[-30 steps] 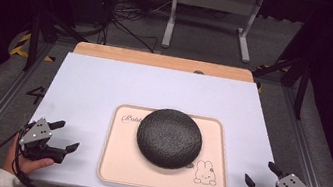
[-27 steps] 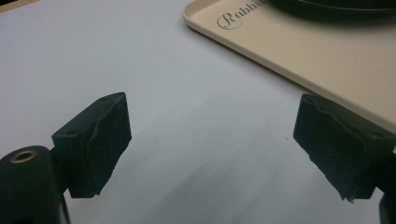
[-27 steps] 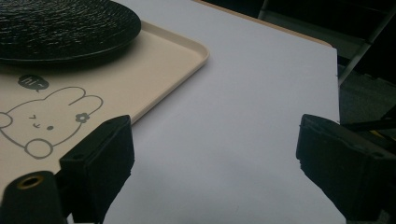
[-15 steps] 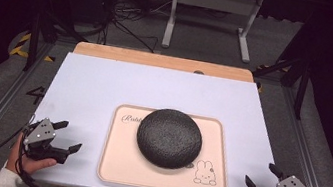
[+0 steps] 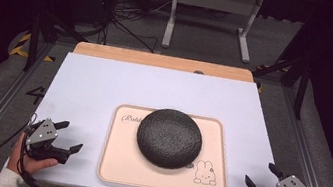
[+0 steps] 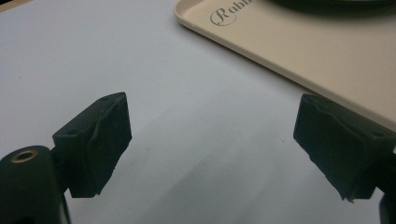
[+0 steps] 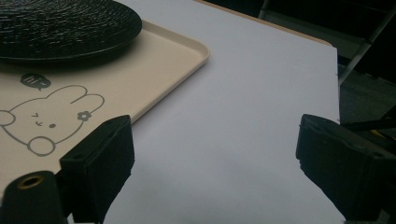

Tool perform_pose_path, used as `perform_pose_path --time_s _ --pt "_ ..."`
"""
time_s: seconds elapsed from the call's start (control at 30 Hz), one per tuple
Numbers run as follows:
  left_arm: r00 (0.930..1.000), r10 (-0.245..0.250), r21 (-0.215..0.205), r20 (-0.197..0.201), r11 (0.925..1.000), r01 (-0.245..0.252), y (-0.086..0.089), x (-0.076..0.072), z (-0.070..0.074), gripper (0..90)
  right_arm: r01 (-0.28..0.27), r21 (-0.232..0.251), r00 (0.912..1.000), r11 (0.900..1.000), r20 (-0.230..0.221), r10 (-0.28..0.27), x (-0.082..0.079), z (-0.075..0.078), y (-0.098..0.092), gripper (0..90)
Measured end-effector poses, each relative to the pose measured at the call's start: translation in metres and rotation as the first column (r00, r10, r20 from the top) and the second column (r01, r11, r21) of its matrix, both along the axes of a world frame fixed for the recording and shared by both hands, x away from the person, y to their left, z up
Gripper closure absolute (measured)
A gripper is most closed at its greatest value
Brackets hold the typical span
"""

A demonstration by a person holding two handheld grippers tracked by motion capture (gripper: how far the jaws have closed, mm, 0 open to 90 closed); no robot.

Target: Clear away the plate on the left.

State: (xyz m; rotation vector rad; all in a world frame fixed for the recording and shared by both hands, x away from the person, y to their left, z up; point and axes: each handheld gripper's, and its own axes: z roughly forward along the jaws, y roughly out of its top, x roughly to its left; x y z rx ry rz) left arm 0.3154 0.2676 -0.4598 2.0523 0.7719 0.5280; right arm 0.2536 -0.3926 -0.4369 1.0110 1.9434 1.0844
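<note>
White table [image 5: 94, 87]; tray [image 5: 115, 166] between grippers

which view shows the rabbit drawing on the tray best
The right gripper view: the rabbit drawing is large and sharp. The high view shows it small beside the black round mat; the left gripper view catches the tray's lettering.

A: Left gripper [image 5: 66, 139] sits on bare white table [image 5: 104, 89], jaws wide, nothing between them. The only thing close is the beige tray [image 5: 112, 166], its rim just beside the inner jaw.

B: Right side?

A: Right gripper [image 5: 262, 177] is at the table's near right corner, jaws wide, and the strip between it and the tray edge is free.

B: Middle?

A: The black round mat [image 5: 169, 137] covers most of the tray's centre. Behind the tray the white surface runs open to the wooden strip [image 5: 159, 61].
</note>
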Motion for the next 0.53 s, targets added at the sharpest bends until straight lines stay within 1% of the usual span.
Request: perform_pose_path --time_s 0.23,0.37,0.53 --pt "1.0 -0.008 0.023 -0.002 0.9997 0.008 -0.0036 0.0013 -0.0002 12.1 0.0 0.006 1.0 1.0 -0.003 0.0 0.0008 -0.0009 -0.0017 12.1" --pt "1.0 -0.006 0.016 -0.006 0.9998 0.006 -0.0042 0.0015 -0.0004 12.1 0.0 0.008 1.0 1.0 -0.006 0.0 0.0011 -0.0014 -0.0019 12.1" --pt "0.9999 -0.01 0.022 -0.007 0.9997 0.01 -0.0051 0.0025 -0.0008 12.1 0.001 0.011 1.0 1.0 -0.007 -0.001 0.0009 -0.0014 -0.0024 12.1"
